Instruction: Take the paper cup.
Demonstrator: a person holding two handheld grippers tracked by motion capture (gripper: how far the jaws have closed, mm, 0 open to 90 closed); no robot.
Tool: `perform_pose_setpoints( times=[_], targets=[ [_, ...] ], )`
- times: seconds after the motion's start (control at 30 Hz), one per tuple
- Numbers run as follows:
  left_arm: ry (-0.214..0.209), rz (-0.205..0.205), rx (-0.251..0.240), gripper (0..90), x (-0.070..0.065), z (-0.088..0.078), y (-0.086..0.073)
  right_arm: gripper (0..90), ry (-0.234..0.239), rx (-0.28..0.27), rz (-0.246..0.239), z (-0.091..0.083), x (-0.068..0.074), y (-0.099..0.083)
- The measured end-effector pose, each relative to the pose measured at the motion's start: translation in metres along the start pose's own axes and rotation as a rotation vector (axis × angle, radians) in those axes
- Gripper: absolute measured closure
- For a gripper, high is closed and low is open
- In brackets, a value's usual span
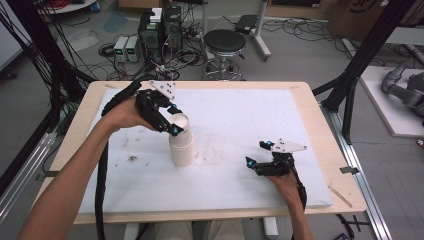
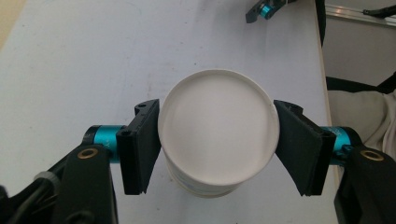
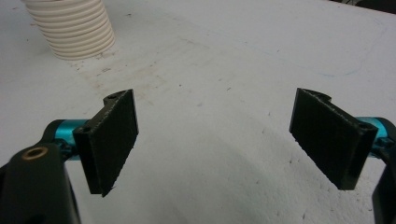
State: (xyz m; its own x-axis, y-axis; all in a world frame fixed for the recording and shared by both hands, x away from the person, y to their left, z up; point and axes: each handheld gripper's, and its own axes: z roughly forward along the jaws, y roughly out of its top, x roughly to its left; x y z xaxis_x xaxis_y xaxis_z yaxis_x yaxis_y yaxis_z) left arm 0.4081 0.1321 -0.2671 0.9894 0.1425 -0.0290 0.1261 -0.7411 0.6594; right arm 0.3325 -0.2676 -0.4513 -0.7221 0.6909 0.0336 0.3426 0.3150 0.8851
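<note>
A stack of white paper cups [image 1: 182, 149] stands near the middle of the white table [image 1: 235, 110]; its ribbed lower part is at the top left in the right gripper view [image 3: 74, 28]. My left gripper [image 1: 176, 120] is at the stack's top. In the left gripper view its two jaws press on opposite sides of the top cup [image 2: 217, 135], whose round white face looks at the camera. My right gripper [image 1: 258, 153] hovers low over the table at the front right, to the right of the stack. It is open [image 3: 215, 140] with bare tabletop between its jaws.
The white sheet lies on a wooden table [image 1: 80, 125] and carries a dark smudge [image 1: 132, 158] at the front left. Behind the table stand a black stool [image 1: 225, 47], computer boxes [image 1: 160, 30] and tangled cables. Black frame posts [image 1: 360, 65] rise at the right.
</note>
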Motion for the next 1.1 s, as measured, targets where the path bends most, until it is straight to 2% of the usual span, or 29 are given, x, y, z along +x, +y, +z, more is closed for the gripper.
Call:
perform_pose_setpoints(
  times=[0.17, 0.23, 0.27, 0.43, 0.53, 0.63, 0.9, 1.03, 1.07, 1.1],
  targets=[
    [0.016, 0.002, -0.027, 35.2, 0.0, -0.023, 0.013, 15.9, -0.001, 0.002, -0.004, 0.0, 0.0, 0.0],
    [0.034, 0.012, -0.04, 35.2, -0.001, -0.039, 0.023, 15.9, -0.001, 0.004, -0.003, 0.0, 0.0, 0.0],
    [0.034, 0.012, -0.04, 35.2, -0.001, -0.039, 0.023, 15.9, -0.001, 0.004, -0.002, 0.0, 0.0, 0.0],
    [0.067, 0.028, -0.072, 35.4, -0.004, -0.069, 0.042, 15.9, 0.001, 0.007, -0.001, 0.0, 0.0, 0.0],
    [0.082, 0.034, -0.087, 35.4, -0.007, -0.081, 0.049, 15.9, 0.001, 0.007, -0.001, 0.0, 0.0, 0.0],
    [0.092, 0.042, -0.081, 35.3, -0.009, -0.085, 0.051, 15.9, 0.001, 0.008, -0.001, 0.0, 0.0, 0.0],
    [0.087, 0.043, -0.074, 35.3, -0.009, -0.08, 0.046, 15.9, 0.001, 0.008, -0.003, 0.0, 0.0, 0.0],
    [0.091, 0.042, -0.107, 35.3, -0.014, -0.085, 0.045, 15.9, 0.0, 0.007, -0.003, 0.0, 0.0, 0.0],
    [0.074, 0.037, -0.176, 35.4, -0.021, -0.089, 0.042, 15.9, 0.001, 0.008, 0.0, 0.0, 0.001, 0.0],
    [0.074, 0.037, -0.176, 35.4, -0.021, -0.089, 0.042, 15.9, 0.0, 0.005, -0.003, 0.0, 0.0, 0.0]
  ],
)
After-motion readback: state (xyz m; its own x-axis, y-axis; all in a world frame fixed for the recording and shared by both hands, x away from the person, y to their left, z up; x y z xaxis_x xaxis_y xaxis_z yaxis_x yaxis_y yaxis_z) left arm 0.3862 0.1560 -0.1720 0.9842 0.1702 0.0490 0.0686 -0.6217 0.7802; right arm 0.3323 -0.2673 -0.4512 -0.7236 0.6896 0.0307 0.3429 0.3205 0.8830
